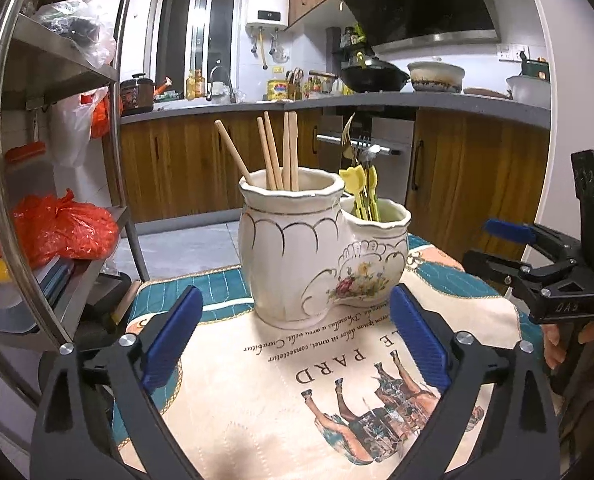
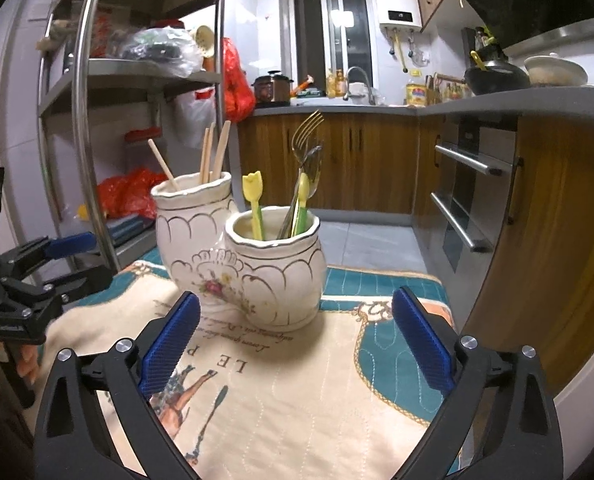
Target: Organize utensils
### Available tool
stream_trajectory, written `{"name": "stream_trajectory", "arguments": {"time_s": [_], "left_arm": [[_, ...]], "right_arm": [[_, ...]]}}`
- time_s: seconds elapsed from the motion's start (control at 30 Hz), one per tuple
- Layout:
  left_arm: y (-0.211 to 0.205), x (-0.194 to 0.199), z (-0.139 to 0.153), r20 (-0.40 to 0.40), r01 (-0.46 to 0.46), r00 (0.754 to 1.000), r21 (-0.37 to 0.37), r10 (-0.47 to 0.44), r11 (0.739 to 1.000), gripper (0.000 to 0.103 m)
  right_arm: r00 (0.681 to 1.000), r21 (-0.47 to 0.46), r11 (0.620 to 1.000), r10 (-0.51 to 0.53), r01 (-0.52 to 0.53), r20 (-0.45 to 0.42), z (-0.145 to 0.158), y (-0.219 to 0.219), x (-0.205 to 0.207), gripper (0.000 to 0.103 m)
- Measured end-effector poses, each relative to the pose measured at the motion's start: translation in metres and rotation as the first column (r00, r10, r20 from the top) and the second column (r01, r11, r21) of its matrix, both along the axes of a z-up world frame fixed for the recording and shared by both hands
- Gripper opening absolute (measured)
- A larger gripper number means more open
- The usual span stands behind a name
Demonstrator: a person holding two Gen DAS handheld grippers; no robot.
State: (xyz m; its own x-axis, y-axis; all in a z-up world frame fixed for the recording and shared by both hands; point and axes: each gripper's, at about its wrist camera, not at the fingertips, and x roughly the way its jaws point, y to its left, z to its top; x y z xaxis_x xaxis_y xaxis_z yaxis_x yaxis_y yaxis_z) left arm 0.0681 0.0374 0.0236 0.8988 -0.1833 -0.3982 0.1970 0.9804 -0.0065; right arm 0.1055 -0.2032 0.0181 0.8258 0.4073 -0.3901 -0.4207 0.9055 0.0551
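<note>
A white ceramic double utensil holder (image 1: 297,248) stands on a printed cloth (image 1: 297,392); it also shows in the right wrist view (image 2: 257,276). Its taller pot holds several wooden chopsticks (image 1: 275,156) (image 2: 213,156). Its lower pot holds yellow-green plastic utensils (image 1: 363,192) (image 2: 255,204) and metal forks and spoons (image 1: 357,146) (image 2: 307,152). My left gripper (image 1: 297,336) is open and empty, just in front of the holder. My right gripper (image 2: 297,340) is open and empty, in front of the lower pot. Each gripper shows at the edge of the other's view (image 1: 493,246) (image 2: 79,258).
A steel shelf rack (image 1: 53,152) with red bags (image 1: 57,228) stands to the left of the table. Kitchen counter (image 1: 337,102), wooden cabinets and an oven (image 2: 469,196) lie behind and to the right. The cloth-covered table edge (image 2: 377,276) is just behind the holder.
</note>
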Motion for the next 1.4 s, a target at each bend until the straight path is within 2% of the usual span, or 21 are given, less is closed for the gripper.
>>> {"name": "stream_trajectory", "arguments": {"time_s": [0.33,1.4], "left_arm": [[0.005,-0.001,0.0,0.005,-0.033,0.999,-0.014,0.033,0.999,0.097],[0.005,-0.004,0.001,0.024,-0.029,0.999,-0.008,0.03,1.0,0.097]], "right_arm": [[0.997,-0.008,1.0,0.013,-0.013,0.073,0.003,0.003,-0.013,0.098],[0.997,-0.001,1.0,0.013,-0.012,0.078,0.004,0.002,-0.018,0.098]]}}
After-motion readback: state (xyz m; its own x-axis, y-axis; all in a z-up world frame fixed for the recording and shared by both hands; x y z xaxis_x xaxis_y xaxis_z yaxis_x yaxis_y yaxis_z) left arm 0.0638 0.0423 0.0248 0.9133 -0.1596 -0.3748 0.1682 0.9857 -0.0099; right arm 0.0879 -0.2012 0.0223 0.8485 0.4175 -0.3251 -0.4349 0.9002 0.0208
